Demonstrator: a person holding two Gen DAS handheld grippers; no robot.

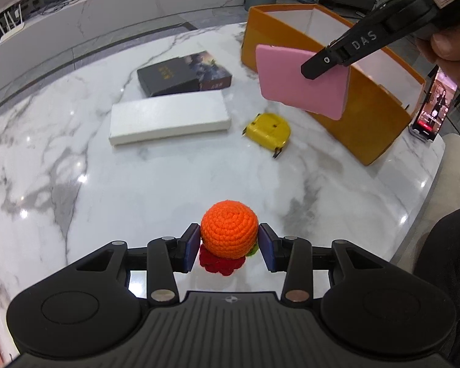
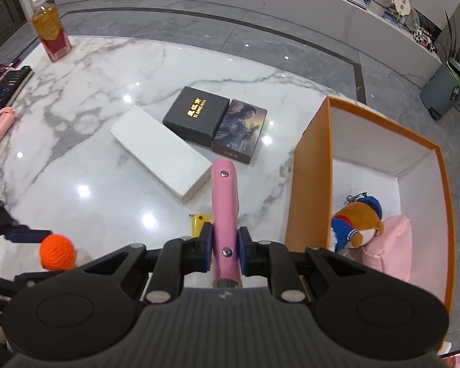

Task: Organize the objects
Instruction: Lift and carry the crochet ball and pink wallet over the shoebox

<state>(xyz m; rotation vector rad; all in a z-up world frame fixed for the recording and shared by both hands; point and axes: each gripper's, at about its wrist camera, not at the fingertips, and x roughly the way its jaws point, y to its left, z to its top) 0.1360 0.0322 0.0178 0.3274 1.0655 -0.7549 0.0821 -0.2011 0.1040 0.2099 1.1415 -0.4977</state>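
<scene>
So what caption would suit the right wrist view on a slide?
Right gripper shut on a pink case beside the orange box, which holds a plush toy and pink pouch.

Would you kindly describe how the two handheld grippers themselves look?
Both are matte black plastic. The left gripper and right gripper share ribbed grey-black bodies, round side housings, silver pivot rivets and dark blue pads. From the side, the right gripper's finger bears white letters "DAS".
</scene>
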